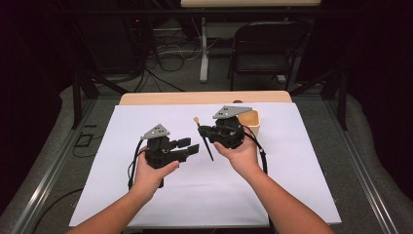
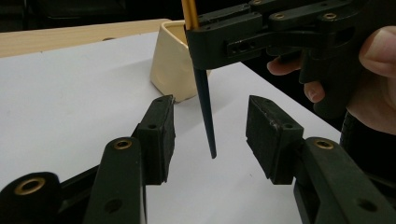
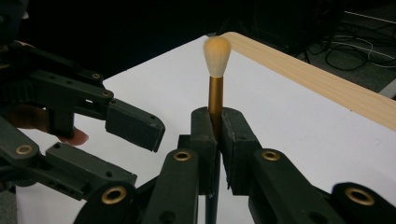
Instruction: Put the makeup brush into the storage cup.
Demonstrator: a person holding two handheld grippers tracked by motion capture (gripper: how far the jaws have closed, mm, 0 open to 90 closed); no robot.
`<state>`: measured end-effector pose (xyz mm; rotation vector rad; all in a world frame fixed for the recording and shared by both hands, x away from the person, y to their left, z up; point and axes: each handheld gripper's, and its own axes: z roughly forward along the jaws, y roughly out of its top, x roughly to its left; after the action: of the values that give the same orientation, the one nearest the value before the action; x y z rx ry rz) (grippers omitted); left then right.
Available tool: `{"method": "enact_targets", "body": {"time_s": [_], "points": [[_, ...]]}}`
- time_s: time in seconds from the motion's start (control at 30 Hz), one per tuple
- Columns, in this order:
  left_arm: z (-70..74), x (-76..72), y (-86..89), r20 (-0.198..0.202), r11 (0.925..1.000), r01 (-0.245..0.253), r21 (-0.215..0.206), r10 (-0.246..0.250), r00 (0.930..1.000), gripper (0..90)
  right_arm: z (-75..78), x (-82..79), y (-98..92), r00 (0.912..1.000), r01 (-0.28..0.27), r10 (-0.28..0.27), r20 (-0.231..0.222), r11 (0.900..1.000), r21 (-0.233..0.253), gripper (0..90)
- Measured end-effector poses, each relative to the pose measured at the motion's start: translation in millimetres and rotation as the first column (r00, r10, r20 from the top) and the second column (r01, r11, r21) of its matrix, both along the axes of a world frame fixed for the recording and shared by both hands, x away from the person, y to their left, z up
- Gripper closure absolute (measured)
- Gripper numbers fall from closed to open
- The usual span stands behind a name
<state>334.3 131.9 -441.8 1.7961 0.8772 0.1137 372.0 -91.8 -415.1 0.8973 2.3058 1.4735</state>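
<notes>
A small brush [image 3: 217, 56] with pale bristles, a gold ferrule and a dark pointed handle [image 2: 205, 107] stands nearly upright above the white sheet. My right gripper [image 3: 217, 130] is shut on it just below the ferrule; in the high view that gripper [image 1: 202, 130] holds the brush [image 1: 205, 144] with its bristles up and away. My left gripper [image 2: 212, 135] is open, and the handle's tip hangs between its pads [image 2: 163, 135] without touching them. From above, the left gripper [image 1: 189, 146] sits just left of the brush.
A cream cup [image 1: 252, 122] stands behind the right hand on the white sheet [image 1: 146, 204], also visible as the cup [image 2: 170, 60] beyond the left jaws. A wooden table edge [image 1: 204, 97] runs along the back. A chair [image 1: 263, 48] and cables lie beyond.
</notes>
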Motion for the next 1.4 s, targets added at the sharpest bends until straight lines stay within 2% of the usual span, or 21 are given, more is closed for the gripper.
{"method": "enact_targets", "body": {"time_s": [0.17,0.57,0.8,0.97,1.4], "points": [[-1.4,0.9,-1.9,-0.003,1.0,-0.007,-0.007,0.007,1.0,53.9,0.9,-0.3,0.6,1.0,0.004,-0.003,-0.006,0.999,0.043,83.8],[-1.9,3.0,-4.5,-0.005,0.9992,-0.03,-0.028,0.03,0.9995,58.5,2.0,-1.3,-1.4,0.9997,0.014,-0.011,-0.023,0.994,0.109,83.8],[0.1,5.4,-3.8,-0.01,0.9987,-0.043,-0.027,0.043,0.999,59.1,-1.0,0.7,-5.5,0.9984,0.037,-0.029,-0.049,0.985,0.167,83.8],[-1.0,6.3,-5.2,-0.02,0.999,-0.038,-0.024,0.038,0.9991,60.9,-0.6,1.1,-7.1,0.9974,0.048,-0.037,-0.062,0.98,0.192,83.8],[-4.1,7.6,-13.7,-0.044,0.9986,-0.037,-0.037,0.035,0.9984,65.3,-0.9,0.3,-8.1,0.9969,0.049,-0.033,-0.071,0.974,0.223,83.8]]}}
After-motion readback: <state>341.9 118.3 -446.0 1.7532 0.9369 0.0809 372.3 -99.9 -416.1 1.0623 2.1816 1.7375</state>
